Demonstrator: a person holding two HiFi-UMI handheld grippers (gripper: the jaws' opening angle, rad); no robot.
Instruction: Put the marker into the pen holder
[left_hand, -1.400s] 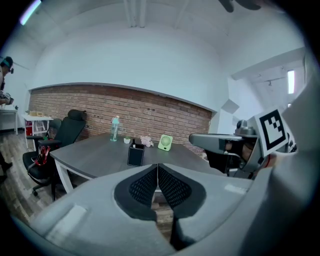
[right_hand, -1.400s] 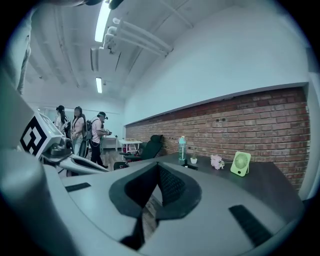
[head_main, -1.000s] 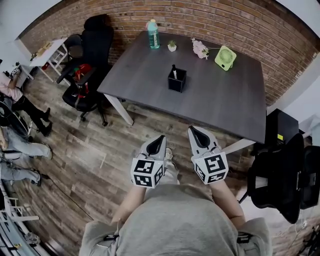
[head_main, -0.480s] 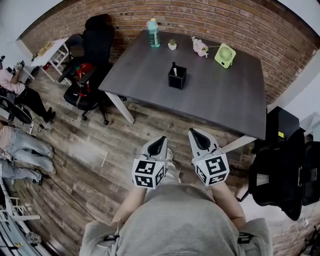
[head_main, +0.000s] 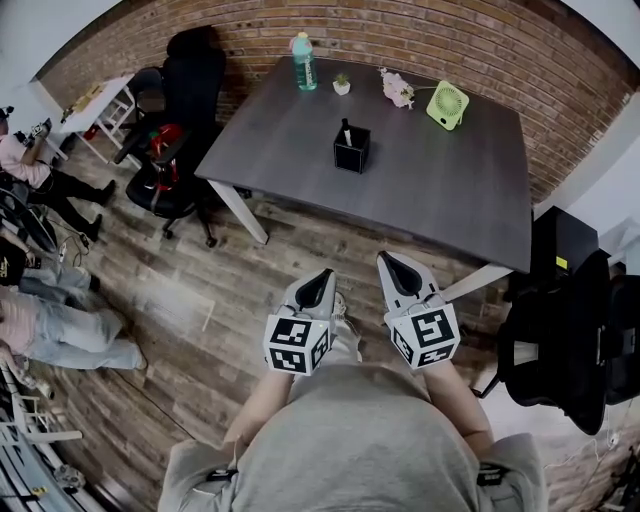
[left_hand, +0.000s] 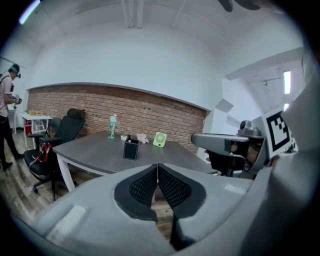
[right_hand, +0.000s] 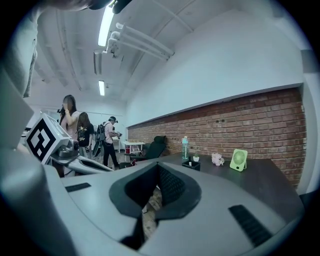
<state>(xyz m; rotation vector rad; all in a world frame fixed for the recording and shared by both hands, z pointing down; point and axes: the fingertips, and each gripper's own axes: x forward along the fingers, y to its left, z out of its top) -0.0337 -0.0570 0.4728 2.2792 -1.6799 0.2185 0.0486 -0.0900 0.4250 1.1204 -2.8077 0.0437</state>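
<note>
At the far left edge of the head view are people (head_main: 60, 340) on the wooden floor (head_main: 200, 300) (three, as far as the edge lets them be counted), with one small white side table (head_main: 95, 100) beyond them. Next come two black office chairs (head_main: 190, 70), the nearer one carrying something red.

One dark table (head_main: 450, 210) fills the middle, against the brick wall (head_main: 420, 35). On it, from the left, are one bottle (head_main: 302, 62), one small potted plant (head_main: 342, 86), one black pen holder (head_main: 351, 152), one pink ornament (head_main: 397, 90) and one green fan (head_main: 448, 105). The one marker (head_main: 346, 130) stands upright inside the pen holder, its top above the rim, apart from the other four things.

Well short of the table, two tongs are held side by side over the floor. The left tongs (head_main: 322, 275) are pressed together on nothing, and the right tongs (head_main: 385, 258) are likewise closed and empty. Only floor lies between them and the table's near edge. A third black chair (head_main: 560, 350) stands far right.
</note>
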